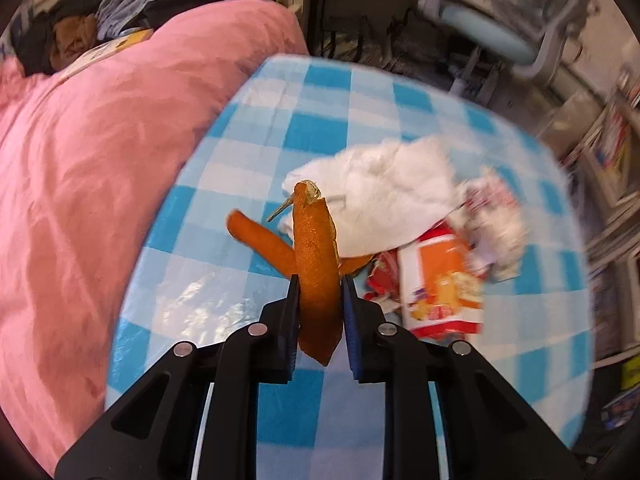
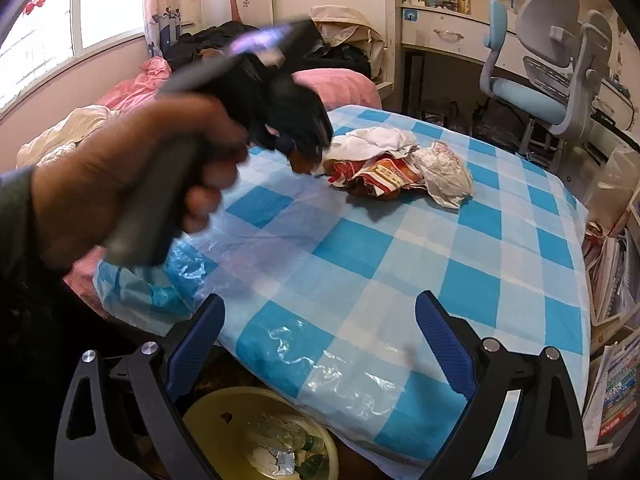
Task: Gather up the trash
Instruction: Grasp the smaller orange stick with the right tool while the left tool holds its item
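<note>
Orange peel point(image 1: 316, 264) stands pinched between left gripper point(image 1: 320, 280) jaws — over the checked tablecloth point(image 1: 248, 152).

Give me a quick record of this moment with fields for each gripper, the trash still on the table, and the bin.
left gripper: shut on orange peel
right gripper: open, nothing between its fingers
trash on table: white tissue, red and orange snack wrapper, crumpled white wrapper
bin: yellow, below table edge, trash inside
</note>
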A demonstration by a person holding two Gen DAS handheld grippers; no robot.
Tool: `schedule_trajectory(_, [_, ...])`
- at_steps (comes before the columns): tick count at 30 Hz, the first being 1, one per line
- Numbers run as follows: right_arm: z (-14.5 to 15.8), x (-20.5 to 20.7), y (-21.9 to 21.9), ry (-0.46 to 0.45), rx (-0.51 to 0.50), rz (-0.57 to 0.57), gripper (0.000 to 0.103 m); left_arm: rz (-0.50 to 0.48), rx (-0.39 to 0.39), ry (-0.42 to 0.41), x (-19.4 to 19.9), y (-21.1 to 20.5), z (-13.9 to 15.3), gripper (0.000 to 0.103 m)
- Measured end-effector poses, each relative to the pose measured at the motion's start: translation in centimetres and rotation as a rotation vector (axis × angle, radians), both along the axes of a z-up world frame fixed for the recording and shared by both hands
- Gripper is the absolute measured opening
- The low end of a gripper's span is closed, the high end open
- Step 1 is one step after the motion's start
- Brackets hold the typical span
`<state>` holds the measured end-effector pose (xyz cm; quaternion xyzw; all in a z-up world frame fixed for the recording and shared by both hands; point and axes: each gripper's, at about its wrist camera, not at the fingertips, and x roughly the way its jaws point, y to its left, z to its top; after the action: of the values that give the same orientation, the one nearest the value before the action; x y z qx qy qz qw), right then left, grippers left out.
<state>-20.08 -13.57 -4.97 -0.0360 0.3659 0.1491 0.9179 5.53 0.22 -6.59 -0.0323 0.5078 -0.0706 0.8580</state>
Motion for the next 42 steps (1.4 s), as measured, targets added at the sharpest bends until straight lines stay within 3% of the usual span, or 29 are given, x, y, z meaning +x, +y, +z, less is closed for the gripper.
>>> schedule_trajectory(9, [-0.4, 2.6, 2.2, 0.034, 0.025, 0.069, 0.092, 0.073, -0.171, -0.074, -0.9, 4.6, 4.6, 0.019])
schedule_trajectory(12, [-0.2, 4.2, 3.2, 0.029, 0.031, 0.096, 0.091, 0.077, -0.186, -0.103, -0.9, 5.2, 5.8, 0.019])
schedule_trajectory(25, [-0.9, 16.3, 10.0, 0.034, -0.056, 0.281, 0.063, 0.176, -0.264, -0.161, 0.5, 9.1, 8.2, 0.019])
schedule_trajectory(36, [-2.2, 22.2, 10.6, 0.087, -0.067, 0.312, 0.053, 0.227, -0.323, -0.166, 1.6, 11.8, 8.7, 0.019])
schedule_trajectory(37, [-2.2, 22.5, 10.3, 0.094, -0.057, 0.308, 0.049, 0.224, -0.323, -0.165, 1.7, 11.7, 8.7, 0.019])
schedule_trajectory(38, [-2.2, 22.7, 10.2, 0.097, -0.051, 0.303, 0.038, 0.221, -0.323, -0.166, 1.8, 11.6, 8.7, 0.019])
schedule_trajectory(41, [-2.6, 23.0, 9.5, 0.13, -0.046, 0.299, 0.023, 0.214, -0.32, -0.168, 1.9, 11.3, 8.7, 0.019])
schedule_trajectory(42, [-3.0, 22.9, 9.4, 0.143, -0.056, 0.296, 0.023, 0.213, -0.321, -0.167, 2.0, 11.3, 8.7, 0.019])
